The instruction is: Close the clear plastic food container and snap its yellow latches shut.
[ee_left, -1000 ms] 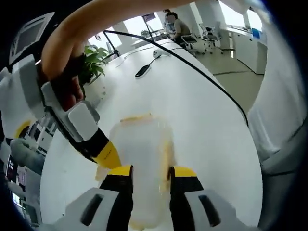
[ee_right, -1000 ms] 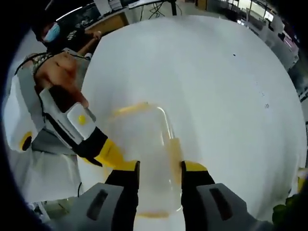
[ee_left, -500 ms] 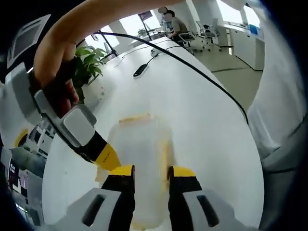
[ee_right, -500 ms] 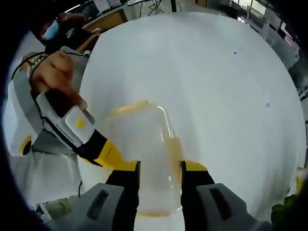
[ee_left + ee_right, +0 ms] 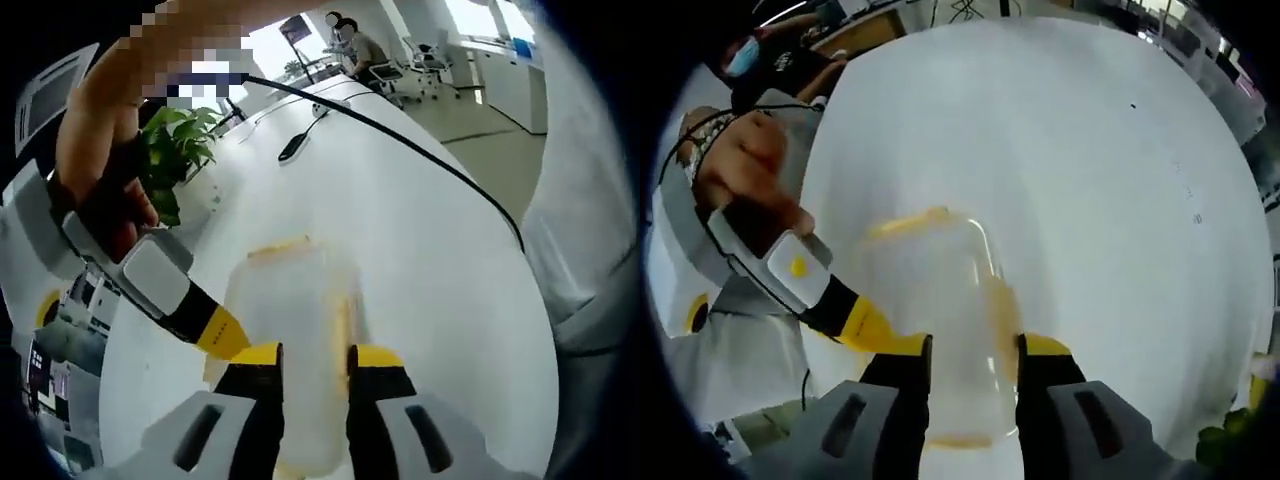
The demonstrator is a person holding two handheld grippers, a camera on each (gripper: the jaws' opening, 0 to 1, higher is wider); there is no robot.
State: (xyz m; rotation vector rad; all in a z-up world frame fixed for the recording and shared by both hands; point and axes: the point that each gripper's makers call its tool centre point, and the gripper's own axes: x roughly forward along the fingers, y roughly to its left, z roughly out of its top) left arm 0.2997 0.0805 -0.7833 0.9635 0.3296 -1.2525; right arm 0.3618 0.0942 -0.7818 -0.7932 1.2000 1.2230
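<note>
My left gripper (image 5: 313,352) clamped on the clear container (image 5: 292,340), my right gripper (image 5: 972,345) likewise clamped on it, yellow latch (image 5: 906,222) at far end, white table (image 5: 1070,180).

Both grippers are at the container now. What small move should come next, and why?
Probably press the long-side yellow latch down until it snaps. The lid looks seated on the clear container, the left gripper and right gripper each straddle one end, and that latch appears to stand slightly out from the wall.

Container (image 5: 295,330) on table (image 5: 440,280), apparently between both tongs; plant (image 5: 175,150) behind.
</note>
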